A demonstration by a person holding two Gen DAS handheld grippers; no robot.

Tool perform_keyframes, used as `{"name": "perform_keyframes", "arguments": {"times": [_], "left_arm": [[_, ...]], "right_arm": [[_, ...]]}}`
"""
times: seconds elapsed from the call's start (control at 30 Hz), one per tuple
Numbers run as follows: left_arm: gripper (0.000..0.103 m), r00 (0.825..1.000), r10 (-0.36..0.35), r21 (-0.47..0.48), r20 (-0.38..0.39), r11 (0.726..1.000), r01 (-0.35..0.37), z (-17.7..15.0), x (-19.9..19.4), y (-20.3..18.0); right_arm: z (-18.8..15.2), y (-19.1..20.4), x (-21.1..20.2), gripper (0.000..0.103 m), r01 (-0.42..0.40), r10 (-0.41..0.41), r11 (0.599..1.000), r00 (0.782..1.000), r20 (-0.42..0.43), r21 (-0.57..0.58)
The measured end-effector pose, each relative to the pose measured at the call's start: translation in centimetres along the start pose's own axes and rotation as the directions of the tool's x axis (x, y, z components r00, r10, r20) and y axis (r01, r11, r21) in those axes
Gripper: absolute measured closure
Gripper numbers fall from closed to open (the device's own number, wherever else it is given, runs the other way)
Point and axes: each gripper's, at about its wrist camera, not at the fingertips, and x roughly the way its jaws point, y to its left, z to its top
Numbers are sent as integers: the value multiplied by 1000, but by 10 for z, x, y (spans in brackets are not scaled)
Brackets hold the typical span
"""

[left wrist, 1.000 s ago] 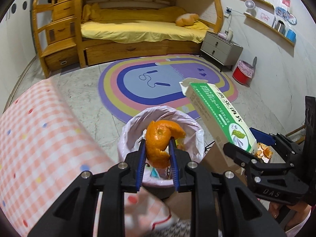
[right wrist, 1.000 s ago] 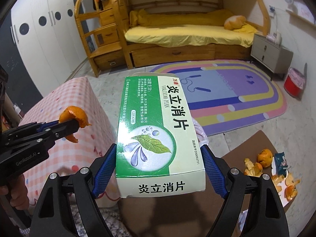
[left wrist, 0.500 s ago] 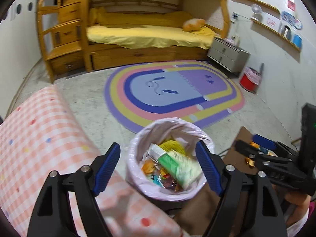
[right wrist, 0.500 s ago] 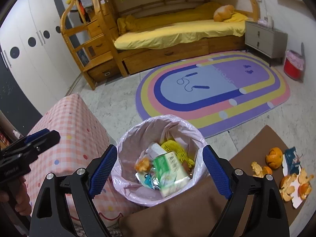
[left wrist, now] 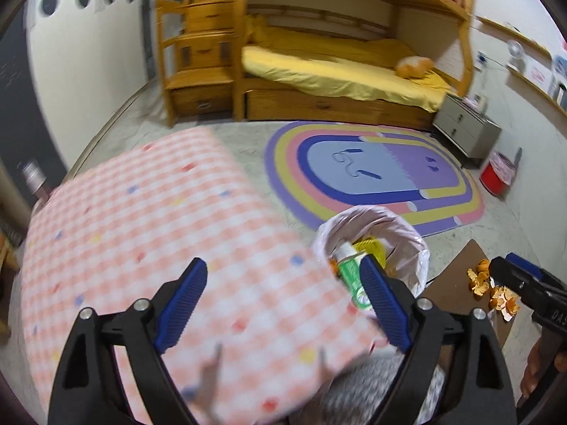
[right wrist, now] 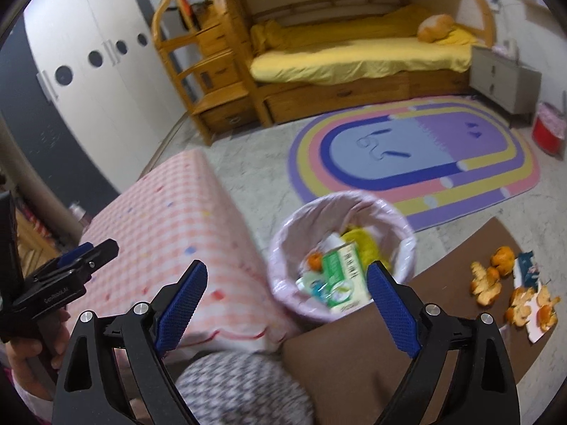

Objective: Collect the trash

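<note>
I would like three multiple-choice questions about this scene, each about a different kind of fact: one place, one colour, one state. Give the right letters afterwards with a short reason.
1. Where does the green-and-white box lie?
A. on the checked cloth
B. inside the lined bin
C. on the rug

2. What colour is the small bucket by the far wall?
A. red
B. green
C. black

3. How stands the right gripper?
A. shut on the box
B. shut on a peel
C. open, holding nothing

Answers:
1 B: the box rests among the rubbish inside the bin, in its pale bag.
2 A: its side is plainly red in the right wrist view.
3 C: its blue pads stand wide apart with only the floor scene between them. The orange peels remain on the brown board.
</note>
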Motion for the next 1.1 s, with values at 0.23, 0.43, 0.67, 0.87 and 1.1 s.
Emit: {"name": "perform_keyframes", "arguments": {"times": [0.23,0.43,0.67,0.87,1.1], "left_arm": [[7,992,121,-79,-19,989,-122,-33,-64,48],[7,975,221,-142,-22,965,-222,-60,-114,77],[7,938,345,-177,1,924,-340,-86,-164,92],[7,915,403,-199,-23,895,-400,-102,-188,106],[7,913,404,-227,-60,885,-406,-114,-191,117]], "right_arm": [[-14,81,-31,10,-68,68,983,998,-8,-172],[-22,135,-61,10,-137,142,950,990,-1,-281],[-34,173,-84,10,-181,194,907,981,-5,-380],[-47,190,-89,10,-207,218,873,976,-25,-441],[-53,195,-85,10,-178,186,876,982,-26,-448]]}}
